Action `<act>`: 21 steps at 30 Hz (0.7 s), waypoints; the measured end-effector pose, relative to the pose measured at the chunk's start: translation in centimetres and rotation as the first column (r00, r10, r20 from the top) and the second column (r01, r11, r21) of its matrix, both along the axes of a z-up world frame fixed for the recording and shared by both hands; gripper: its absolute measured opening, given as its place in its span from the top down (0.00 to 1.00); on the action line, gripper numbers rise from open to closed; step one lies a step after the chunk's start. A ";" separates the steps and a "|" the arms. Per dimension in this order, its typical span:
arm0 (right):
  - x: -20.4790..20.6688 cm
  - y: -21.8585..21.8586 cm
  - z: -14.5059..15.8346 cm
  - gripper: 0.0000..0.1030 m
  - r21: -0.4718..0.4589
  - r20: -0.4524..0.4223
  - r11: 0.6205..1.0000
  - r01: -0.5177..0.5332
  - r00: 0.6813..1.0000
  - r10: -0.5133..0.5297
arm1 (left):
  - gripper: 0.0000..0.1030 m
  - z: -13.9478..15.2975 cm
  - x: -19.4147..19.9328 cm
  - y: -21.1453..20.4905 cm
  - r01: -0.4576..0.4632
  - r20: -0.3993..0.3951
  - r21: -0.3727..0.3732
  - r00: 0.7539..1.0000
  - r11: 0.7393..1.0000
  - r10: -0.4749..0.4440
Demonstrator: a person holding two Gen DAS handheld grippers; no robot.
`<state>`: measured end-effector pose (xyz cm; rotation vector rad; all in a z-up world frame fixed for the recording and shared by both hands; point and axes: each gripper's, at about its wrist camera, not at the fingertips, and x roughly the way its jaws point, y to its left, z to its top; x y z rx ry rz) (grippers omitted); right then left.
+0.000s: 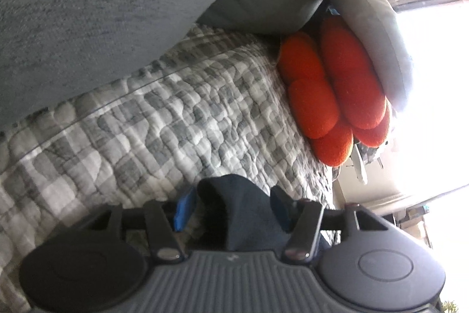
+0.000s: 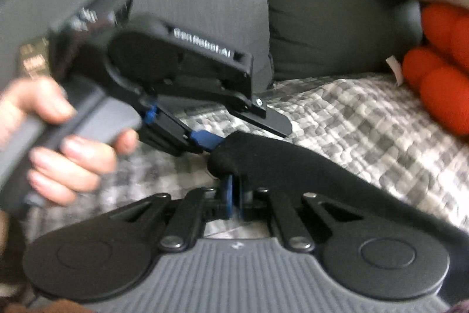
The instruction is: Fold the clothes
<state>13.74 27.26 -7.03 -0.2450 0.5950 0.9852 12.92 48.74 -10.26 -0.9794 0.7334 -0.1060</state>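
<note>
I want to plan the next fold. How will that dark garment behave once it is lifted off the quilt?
Probably floppy: the dark garment drapes limply from the right gripper. Likely light, since thin pinches carry it. The left gripper stands wide around a fold, so that end may slip free.

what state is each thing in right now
left gripper: open, fingers either side of the garment's end
right gripper: shut on the garment
garment: dark, bunched, lifted off the quilt
quilt: spread flat over the sofa seat
orange cushion: tucked under a grey pillow
</note>
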 end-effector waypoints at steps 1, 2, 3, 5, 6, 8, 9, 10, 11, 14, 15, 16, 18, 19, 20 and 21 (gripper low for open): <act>-0.1 -0.2 0.2 0.96 0.012 -0.025 1.000 -0.008 1.000 0.008 | 0.46 0.0 0.0 0.0 -0.002 0.000 0.002 1.000 1.000 0.002; -0.1 -0.4 0.3 0.96 0.021 -0.050 1.000 -0.016 0.999 0.017 | 0.48 0.0 0.0 0.0 -0.003 -0.001 0.004 1.000 1.000 0.003; -0.2 -0.5 0.5 0.96 0.030 -0.074 0.999 -0.025 0.997 0.027 | 0.50 0.0 0.0 0.0 -0.005 -0.001 0.007 1.000 1.000 0.005; -0.2 -0.7 0.5 0.96 0.047 -0.108 0.998 -0.031 0.994 0.036 | 0.56 0.0 -0.1 -0.2 -0.001 -0.003 0.022 1.000 1.000 0.001; -0.2 -0.8 0.4 0.96 0.052 -0.123 0.998 -0.031 0.992 0.037 | 0.64 0.0 0.0 -0.3 0.001 -0.008 0.034 1.000 0.999 -0.001; -0.1 -1.0 0.1 0.96 0.057 -0.147 0.998 -0.024 0.989 0.033 | 0.79 -0.1 0.1 -0.7 0.002 -0.024 0.073 1.000 0.997 0.000; 0.0 -1.1 -0.1 0.96 0.060 -0.156 0.998 -0.021 0.987 0.030 | 0.85 -0.1 0.2 -0.8 0.001 -0.031 0.092 1.000 0.996 0.001; 0.0 -1.2 -0.2 0.96 0.063 -0.162 0.998 -0.016 0.986 0.026 | 0.85 -0.1 0.2 -1.0 0.000 -0.030 0.106 1.000 0.994 0.003; 0.1 -1.2 -0.2 0.96 0.066 -0.168 0.998 -0.011 0.985 0.022 | 0.87 -0.1 0.2 -1.1 -0.004 -0.026 0.117 1.000 0.993 0.008; 0.0 -1.4 -0.2 0.96 0.076 -0.173 0.997 -0.003 0.985 0.016 | 0.92 0.4 0.0 -1.3 -0.028 -0.013 0.160 0.999 0.987 0.030; 0.0 -1.4 -0.1 0.96 0.082 -0.173 0.997 0.000 0.985 0.014 | 0.93 0.7 -0.1 -1.4 -0.042 -0.007 0.185 0.999 0.982 0.044; 0.0 -1.5 0.0 0.96 0.090 -0.173 0.996 0.003 0.985 0.013 | 0.93 1.1 -0.3 -1.5 -0.057 0.003 0.204 0.998 0.977 0.058; 0.1 -1.4 0.4 0.95 0.109 -0.178 0.994 0.004 0.984 0.016 | 0.93 1.9 -0.8 -1.5 -0.087 0.028 0.238 0.996 0.967 0.082; 0.2 -1.3 0.5 0.95 0.118 -0.184 0.993 0.002 0.983 0.020 | 0.93 2.4 -1.1 -1.5 -0.102 0.041 0.254 0.995 0.962 0.095; 0.3 -1.2 0.7 0.95 0.127 -0.191 0.992 0.000 0.981 0.025 | 0.93 2.7 -1.2 -1.5 -0.116 0.049 0.270 0.993 0.956 0.107; 0.4 -1.0 0.8 0.95 0.134 -0.195 0.991 -0.004 0.980 0.030 | 0.93 3.0 -1.3 -1.5 -0.131 0.055 0.286 0.991 0.949 0.120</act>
